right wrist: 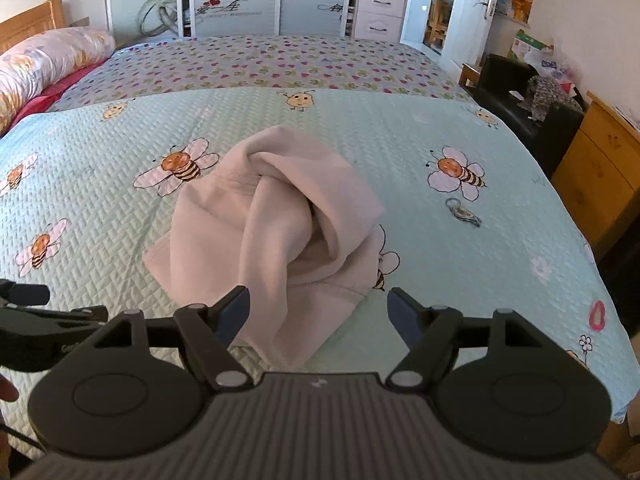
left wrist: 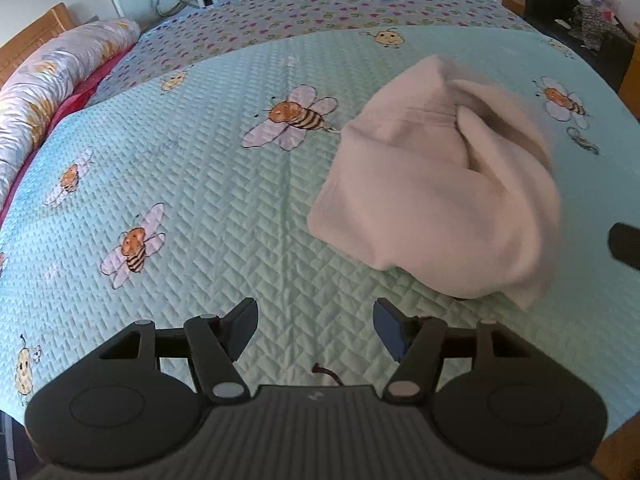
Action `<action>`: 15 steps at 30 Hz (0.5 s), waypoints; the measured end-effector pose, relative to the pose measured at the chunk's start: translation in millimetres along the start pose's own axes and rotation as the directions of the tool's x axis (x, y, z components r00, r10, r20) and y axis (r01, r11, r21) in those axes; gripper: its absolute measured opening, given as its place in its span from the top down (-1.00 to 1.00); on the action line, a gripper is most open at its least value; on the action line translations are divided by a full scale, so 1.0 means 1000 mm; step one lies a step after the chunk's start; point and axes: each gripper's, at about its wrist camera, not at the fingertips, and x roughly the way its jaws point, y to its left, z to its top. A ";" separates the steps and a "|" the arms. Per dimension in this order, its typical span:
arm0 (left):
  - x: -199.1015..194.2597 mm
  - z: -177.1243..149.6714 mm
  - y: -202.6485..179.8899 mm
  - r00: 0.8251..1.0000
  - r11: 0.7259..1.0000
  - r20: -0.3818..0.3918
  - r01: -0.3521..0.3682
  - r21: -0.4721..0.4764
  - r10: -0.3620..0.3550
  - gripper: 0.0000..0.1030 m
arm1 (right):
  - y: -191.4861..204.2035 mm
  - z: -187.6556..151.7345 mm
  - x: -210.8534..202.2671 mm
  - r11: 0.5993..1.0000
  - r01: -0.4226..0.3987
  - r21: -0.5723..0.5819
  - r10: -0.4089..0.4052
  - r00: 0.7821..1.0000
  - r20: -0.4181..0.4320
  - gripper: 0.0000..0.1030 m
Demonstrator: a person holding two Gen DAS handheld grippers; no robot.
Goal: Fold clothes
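A pale pink garment (left wrist: 432,200) lies in a loose, twisted heap on the bee-print quilt (left wrist: 200,208). In the right wrist view the garment (right wrist: 260,240) sits mid-bed, its near edge reaching down between my fingers. My left gripper (left wrist: 314,312) hovers over bare quilt to the left of the heap, open with nothing between its fingers. My right gripper (right wrist: 318,300) is open just above the near end of the cloth, not pressing on it. The left gripper (right wrist: 24,308) shows at the left edge of the right wrist view; the right gripper's fingertip (left wrist: 626,244) shows at the right edge of the left wrist view.
A small key ring (right wrist: 464,214) lies on the quilt right of the garment. A long floral pillow (right wrist: 48,56) runs along the left side by the wooden headboard. A black chair (right wrist: 516,92) and a wooden cabinet (right wrist: 600,168) stand past the bed's right edge.
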 end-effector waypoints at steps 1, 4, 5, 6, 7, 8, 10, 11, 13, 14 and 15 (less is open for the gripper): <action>-0.002 -0.001 -0.003 1.000 1.000 0.001 0.005 0.006 -0.005 -0.29 | 0.001 -0.001 -0.002 1.000 0.001 -0.004 -0.001 1.000 -0.002 -0.48; -0.005 -0.002 -0.012 1.000 1.000 0.003 0.019 0.017 -0.019 -0.29 | 0.001 -0.004 -0.007 1.000 0.003 -0.015 -0.003 1.000 -0.004 -0.48; -0.006 -0.003 -0.014 1.000 1.000 0.002 0.023 0.019 -0.023 -0.29 | 0.000 -0.004 -0.009 1.000 0.004 -0.019 -0.004 1.000 -0.004 -0.48; -0.006 -0.003 -0.017 1.000 0.999 0.000 0.026 0.021 -0.026 -0.29 | -0.001 -0.005 -0.010 1.000 0.005 -0.022 -0.005 1.000 -0.004 -0.48; -0.006 -0.003 -0.019 1.000 0.999 -0.002 0.029 0.021 -0.029 -0.29 | -0.001 -0.005 -0.011 1.000 0.006 -0.023 -0.006 1.000 -0.003 -0.48; -0.007 -0.004 -0.020 1.000 0.999 -0.003 0.031 0.022 -0.031 -0.29 | -0.001 -0.006 -0.012 1.000 0.008 -0.021 -0.008 1.000 -0.003 -0.48; -0.008 -0.004 -0.024 0.999 0.999 -0.001 0.032 0.026 -0.032 -0.29 | -0.003 -0.006 -0.013 1.000 0.010 -0.014 -0.010 1.000 -0.004 -0.48; -0.009 -0.004 -0.025 1.000 0.999 0.001 0.032 0.027 -0.032 -0.29 | -0.004 -0.006 -0.014 1.000 0.010 -0.010 -0.010 1.000 -0.005 -0.48; -0.010 -0.004 -0.027 1.000 0.999 0.003 0.031 0.028 -0.031 -0.29 | -0.005 -0.007 -0.014 1.000 0.011 -0.006 -0.011 1.000 -0.006 -0.48; -0.010 -0.004 -0.027 1.000 0.999 0.004 0.030 0.027 -0.031 -0.29 | -0.005 -0.007 -0.014 1.000 0.010 -0.008 -0.010 1.000 -0.006 -0.48; -0.011 -0.004 -0.028 1.000 0.999 0.006 0.030 0.029 -0.030 -0.29 | -0.006 -0.007 -0.014 1.000 0.009 -0.010 -0.009 1.000 -0.006 -0.48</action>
